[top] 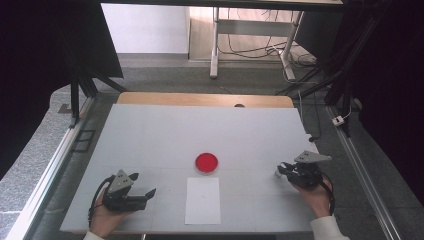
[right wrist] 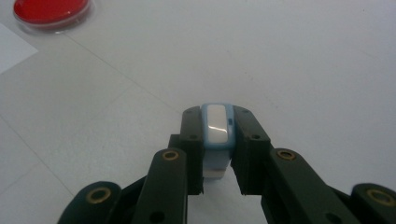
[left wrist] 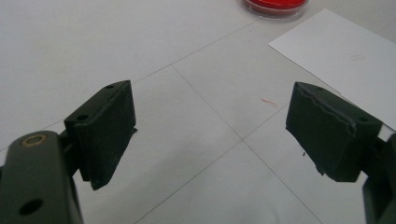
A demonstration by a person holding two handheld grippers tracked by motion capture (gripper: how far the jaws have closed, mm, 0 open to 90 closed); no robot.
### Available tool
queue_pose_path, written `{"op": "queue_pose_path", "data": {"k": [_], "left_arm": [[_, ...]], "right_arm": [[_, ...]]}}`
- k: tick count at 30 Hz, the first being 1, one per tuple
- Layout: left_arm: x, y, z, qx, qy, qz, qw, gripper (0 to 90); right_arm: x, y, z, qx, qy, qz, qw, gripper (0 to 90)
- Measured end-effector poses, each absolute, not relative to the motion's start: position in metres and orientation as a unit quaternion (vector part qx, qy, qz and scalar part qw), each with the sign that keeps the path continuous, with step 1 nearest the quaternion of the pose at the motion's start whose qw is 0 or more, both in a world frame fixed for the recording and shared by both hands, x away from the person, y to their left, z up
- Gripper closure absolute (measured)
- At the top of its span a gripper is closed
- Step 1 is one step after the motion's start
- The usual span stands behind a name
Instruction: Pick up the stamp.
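Note:
My right gripper is shut on a small blue-and-white block, pinched upright between its pads just over the white table. From above, that gripper sits at the table's right side, with a hand behind it. A round red dish lies in the middle of the table, and a white sheet of paper lies just in front of it. At the front left, my left gripper stands open over bare table with nothing between its pads. The dish and paper lie ahead of it to the right.
Thin seam lines cross the table top. A wooden strip runs along its far edge. Metal rails flank both sides, with dark frame legs and cables on the floor beyond.

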State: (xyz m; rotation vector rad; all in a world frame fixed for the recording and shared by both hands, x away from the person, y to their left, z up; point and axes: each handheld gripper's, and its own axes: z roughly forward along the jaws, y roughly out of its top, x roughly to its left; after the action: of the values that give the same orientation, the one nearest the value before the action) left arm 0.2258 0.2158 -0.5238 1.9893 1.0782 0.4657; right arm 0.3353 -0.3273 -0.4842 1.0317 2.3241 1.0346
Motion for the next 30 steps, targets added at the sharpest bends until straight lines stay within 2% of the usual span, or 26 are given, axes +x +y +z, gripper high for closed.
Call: {"op": "queue_pose_path", "data": {"k": [30], "left_arm": [[0.226, 0.213, -0.524, 0.790, 0.424, 0.187, 0.401, 16.9]], "right_arm": [[0.325, -0.298, -0.465, 0.345, 0.810, 0.432, 0.195, 75.0]]}}
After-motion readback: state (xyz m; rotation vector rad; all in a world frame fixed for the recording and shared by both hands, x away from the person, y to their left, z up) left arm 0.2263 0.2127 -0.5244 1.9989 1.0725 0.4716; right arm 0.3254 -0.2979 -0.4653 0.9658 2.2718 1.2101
